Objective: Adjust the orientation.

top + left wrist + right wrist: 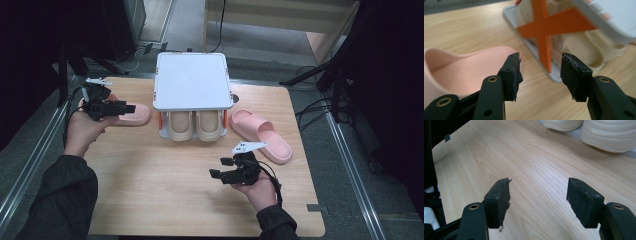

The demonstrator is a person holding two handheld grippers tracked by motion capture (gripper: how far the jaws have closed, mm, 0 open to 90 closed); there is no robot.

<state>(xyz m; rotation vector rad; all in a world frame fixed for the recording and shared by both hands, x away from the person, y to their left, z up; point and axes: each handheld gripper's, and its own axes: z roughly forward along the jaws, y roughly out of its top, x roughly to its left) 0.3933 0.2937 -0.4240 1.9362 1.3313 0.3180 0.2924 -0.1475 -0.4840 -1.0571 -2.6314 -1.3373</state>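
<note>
I hold my left hand-held gripper (540, 75) spread, nothing pinched, just over the toe of the pink slipper (471, 72) on the worktop (165, 190) left of the shoe rack (191, 80). My right hand-held gripper (539, 202) hovers spread over bare wood.

Overhead light even on the table (165, 190), surroundings dark; the high view soft, rack (579, 22) blurred close-up.

A recording lab: wooden table (165, 200) on metal rails (27, 165), black stands (335, 75), floor cables (312, 107).
</note>
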